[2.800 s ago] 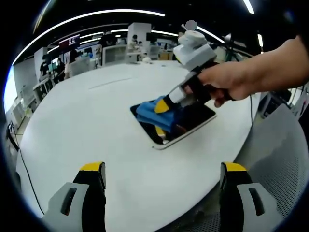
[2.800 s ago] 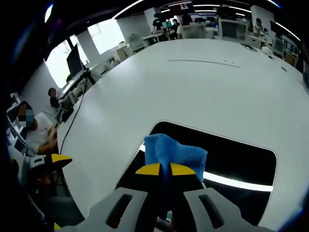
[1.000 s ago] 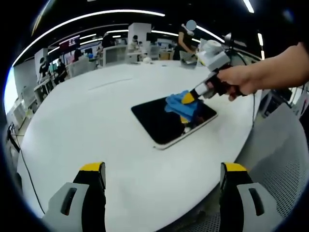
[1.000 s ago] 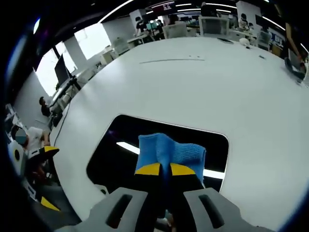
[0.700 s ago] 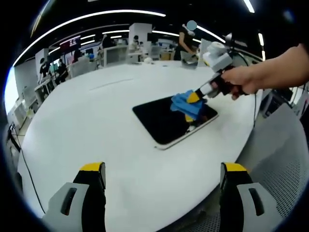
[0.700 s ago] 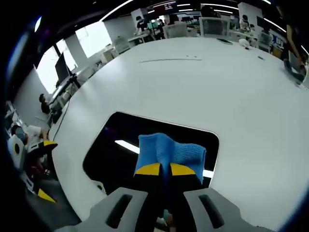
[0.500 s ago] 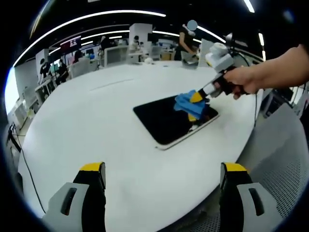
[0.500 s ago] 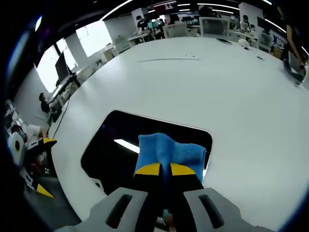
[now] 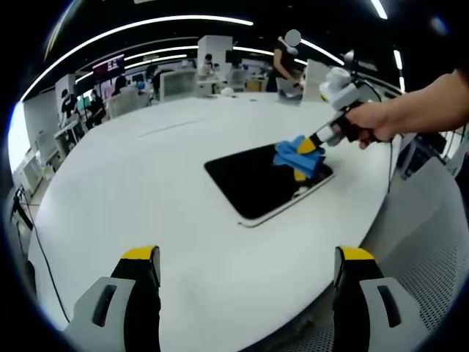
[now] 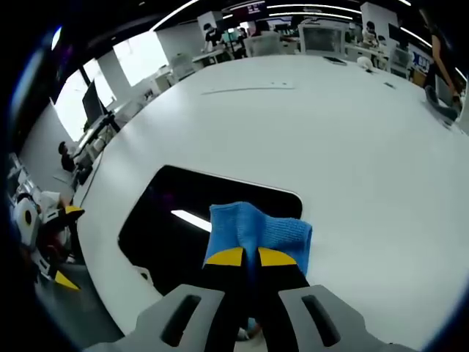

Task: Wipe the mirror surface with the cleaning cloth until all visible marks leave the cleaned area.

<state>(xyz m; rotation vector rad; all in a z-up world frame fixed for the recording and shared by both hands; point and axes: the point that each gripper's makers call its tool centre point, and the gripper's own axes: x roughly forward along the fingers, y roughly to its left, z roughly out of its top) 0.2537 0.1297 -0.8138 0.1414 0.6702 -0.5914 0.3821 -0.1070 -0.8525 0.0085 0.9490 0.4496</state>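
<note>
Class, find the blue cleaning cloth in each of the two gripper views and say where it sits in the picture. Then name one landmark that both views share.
Left gripper view: the blue cleaning cloth sits right of centre, on the far right corner of the mirror, pinched by the right gripper.
Right gripper view: the cloth is low and central, just above the shut yellow-tipped jaws.
Shared landmark: the dark rectangular mirror on the white table.

Blue cloth (image 10: 256,231) hides mirror (image 10: 190,220) near corner; marks on mirror indiscernible.
</note>
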